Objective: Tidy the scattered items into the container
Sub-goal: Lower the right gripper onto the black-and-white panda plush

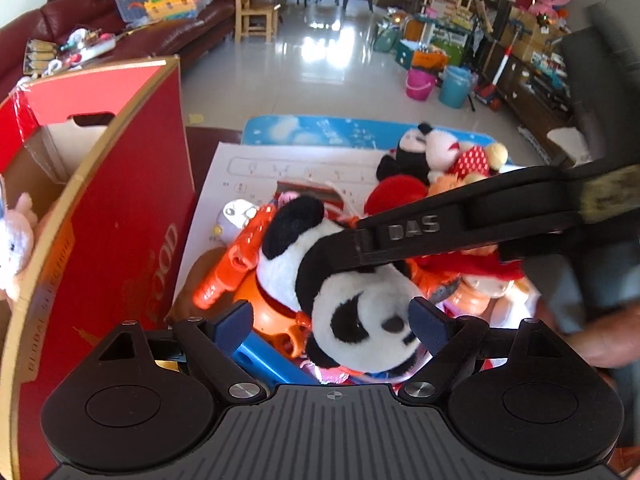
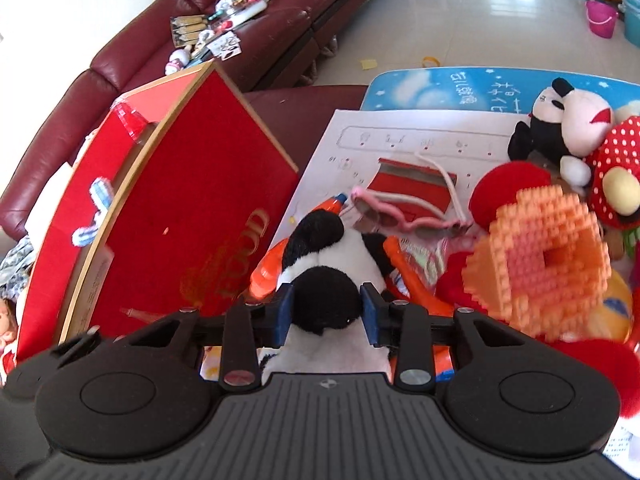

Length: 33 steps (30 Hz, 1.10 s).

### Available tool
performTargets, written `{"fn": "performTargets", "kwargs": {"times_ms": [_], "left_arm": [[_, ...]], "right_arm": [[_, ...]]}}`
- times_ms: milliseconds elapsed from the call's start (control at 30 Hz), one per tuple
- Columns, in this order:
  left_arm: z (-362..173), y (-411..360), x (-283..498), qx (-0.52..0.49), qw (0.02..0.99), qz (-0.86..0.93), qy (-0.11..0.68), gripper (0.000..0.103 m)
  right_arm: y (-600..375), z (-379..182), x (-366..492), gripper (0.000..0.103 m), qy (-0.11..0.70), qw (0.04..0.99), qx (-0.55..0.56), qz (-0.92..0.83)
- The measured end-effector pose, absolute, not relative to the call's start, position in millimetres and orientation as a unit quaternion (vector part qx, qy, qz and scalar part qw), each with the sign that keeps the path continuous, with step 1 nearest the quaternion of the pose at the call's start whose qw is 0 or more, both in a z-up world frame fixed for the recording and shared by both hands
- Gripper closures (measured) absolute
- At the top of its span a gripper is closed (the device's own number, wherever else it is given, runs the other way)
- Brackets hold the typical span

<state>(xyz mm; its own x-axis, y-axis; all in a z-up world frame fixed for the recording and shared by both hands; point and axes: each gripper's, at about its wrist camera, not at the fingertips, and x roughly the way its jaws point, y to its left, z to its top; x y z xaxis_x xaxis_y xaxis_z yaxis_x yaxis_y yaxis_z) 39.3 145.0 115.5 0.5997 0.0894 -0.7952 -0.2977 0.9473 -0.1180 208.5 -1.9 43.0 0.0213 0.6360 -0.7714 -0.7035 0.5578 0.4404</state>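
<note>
a: nearest your lens is the right gripper [image 2: 327,312], and its blue pads sit against both sides of the panda plush [image 2: 320,268]. the jaws stand narrowed to the width of the black fur between them, so i read that as a grip.

b: and your left gripper [image 1: 334,322]?

a: spread wide, nothing held. the panda's face lies between its fingers, and i cannot say for sure that the pads stay clear of the fur. you see the right gripper's arm reaching across that view onto the panda's body.

b: where's the panda in relation to the container?

a: on the toy pile, just beside the red box [image 1: 132,208], which stands to your left with its top open.

b: how much is done?

a: little, i'd judge. a pale plush [image 1: 16,240] shows inside the box at the left edge, and the right view shows a blue and white thing [image 2: 94,216] at its rim. left on the table: the orange toy gun [image 1: 236,256], the pink sunglasses [image 2: 400,216], the mouse plush [image 2: 560,128], the orange brick model [image 2: 544,252], and more underneath.

b: so you're early.

a: yes. the panda is your current piece, and most of the heap waits.
</note>
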Motion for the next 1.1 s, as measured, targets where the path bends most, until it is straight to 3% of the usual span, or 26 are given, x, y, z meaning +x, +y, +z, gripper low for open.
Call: {"fn": "performTargets", "kwargs": {"times_ms": [367, 700, 867, 1000, 1100], "left_arm": [[91.9, 152.1, 18.6, -0.146, 0.874, 0.116, 0.448, 0.005], [99.0, 137.2, 42.8, -0.085, 0.894, 0.112, 0.426, 0.005], [82.3, 144.5, 51.7, -0.099, 0.877, 0.112, 0.456, 0.017], [72.9, 143.1, 52.0, -0.081, 0.868, 0.121, 0.475, 0.015], [68.2, 145.8, 51.5, -0.091, 0.863, 0.117, 0.483, 0.016]], "right_arm": [[-27.4, 36.9, 184.5, 0.062, 0.542, 0.692, -0.006, 0.477], [-30.0, 40.5, 187.9, 0.059, 0.561, 0.675, 0.018, 0.479], [-37.4, 48.0, 198.5, 0.056, 0.556, 0.688, 0.028, 0.466], [-30.1, 48.0, 205.0, 0.054, 0.557, 0.693, 0.016, 0.457], [-19.5, 48.8, 208.5, 0.046, 0.553, 0.697, 0.006, 0.456]]}}
